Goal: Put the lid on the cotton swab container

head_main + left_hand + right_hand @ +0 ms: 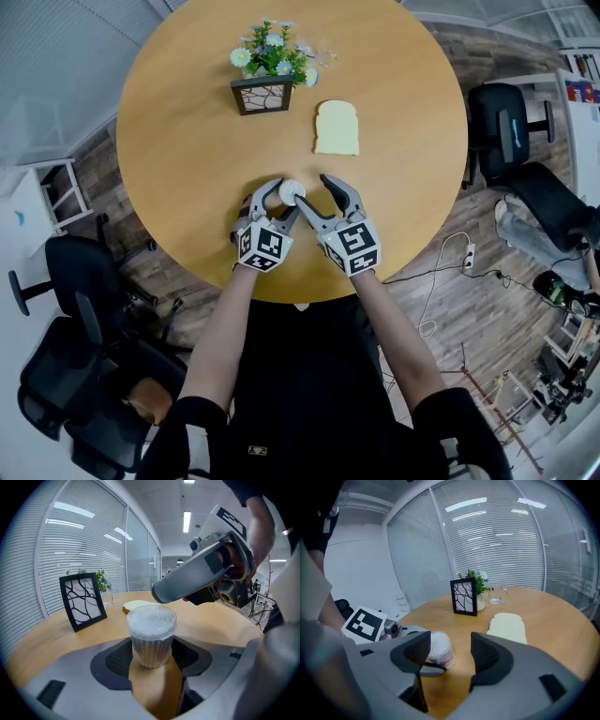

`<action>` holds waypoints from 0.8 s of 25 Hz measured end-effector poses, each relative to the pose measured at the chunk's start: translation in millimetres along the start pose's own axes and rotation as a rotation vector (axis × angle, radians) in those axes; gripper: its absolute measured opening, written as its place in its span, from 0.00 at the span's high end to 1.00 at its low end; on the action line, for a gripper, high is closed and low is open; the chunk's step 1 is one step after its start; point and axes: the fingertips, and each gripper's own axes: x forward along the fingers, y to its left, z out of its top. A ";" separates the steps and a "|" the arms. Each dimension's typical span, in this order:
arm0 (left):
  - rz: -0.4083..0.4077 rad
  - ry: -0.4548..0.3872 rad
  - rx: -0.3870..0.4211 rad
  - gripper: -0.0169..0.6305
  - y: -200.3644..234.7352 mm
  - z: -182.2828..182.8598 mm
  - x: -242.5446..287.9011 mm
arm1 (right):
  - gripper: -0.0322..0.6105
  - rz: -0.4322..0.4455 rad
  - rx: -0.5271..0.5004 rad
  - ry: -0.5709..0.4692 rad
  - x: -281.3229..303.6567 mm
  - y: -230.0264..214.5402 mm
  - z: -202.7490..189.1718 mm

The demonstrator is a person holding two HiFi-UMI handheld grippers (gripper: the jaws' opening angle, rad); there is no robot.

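Head view
Tabletop (187,169): round, wooden.
Cotton swab container (292,191): upright near the front edge, white top showing.
Left gripper (284,197): jaws on either side of the container.
Right gripper (314,190): just right of the container, jaws spread, its left jaw tip beside the container.
Marker cubes: close together, side by side, both at the front edge.
Slice of bread (337,127): flat on the tabletop, beyond the grippers and apart from them.
Picture frame (262,96): upright, left of the bread, with a potted plant (272,56) directly behind it.

Left gripper view
Jaws: closed onto the container (151,637), one dark pad against each side of its ribbed wall.
Container top: a clear rim rings the white swab heads. Lid on or off: cannot tell.
Right gripper: one grey jaw reaches in from the upper right, above and beyond the container, not touching it.
Background: frame (83,601) at left, bread (138,605) behind the container.

Right gripper view
Jaws: wide apart, nothing between them but bare tabletop.
Container (440,649): beyond the left jaw and partly hidden by it.
Left gripper: marker cube and grey body at left, next to the container.
Farther off: bread (507,624) ahead to the right, frame (464,597) with the plant behind it, a small glass (496,595) to their right.
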 end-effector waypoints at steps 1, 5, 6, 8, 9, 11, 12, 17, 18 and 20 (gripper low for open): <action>0.000 0.001 0.001 0.58 -0.2 -0.2 -0.3 | 0.57 0.004 0.002 0.002 -3.1 2.3 -1.6; 0.001 0.001 0.007 0.58 1.3 0.8 0.7 | 0.56 0.025 -0.020 0.041 -10.3 9.8 -13.9; -0.002 0.005 0.011 0.58 0.5 0.6 0.9 | 0.56 0.028 -0.025 0.049 -12.3 11.3 -16.9; -0.012 0.018 0.023 0.58 -2.6 -1.5 0.7 | 0.56 0.030 -0.026 0.055 -17.2 14.9 -20.8; -0.016 0.025 0.028 0.58 -3.8 -2.7 0.9 | 0.55 0.029 -0.026 0.057 -19.5 16.4 -21.9; -0.021 0.035 0.029 0.56 -4.8 -3.8 2.6 | 0.55 0.024 -0.030 0.062 -23.5 18.1 -24.1; -0.023 0.039 0.028 0.52 -5.4 -4.2 3.5 | 0.55 0.020 -0.032 0.066 -25.9 18.4 -25.3; -0.044 0.027 -0.022 0.44 -6.8 -1.9 2.5 | 0.54 -0.010 -0.024 0.057 -44.2 17.5 -25.9; -0.057 0.030 -0.058 0.41 -5.5 -2.0 0.1 | 0.54 -0.015 -0.024 0.053 -48.0 17.2 -25.8; -0.056 0.054 -0.117 0.39 1.2 -5.8 -9.4 | 0.54 -0.027 -0.022 0.046 -55.6 15.1 -26.4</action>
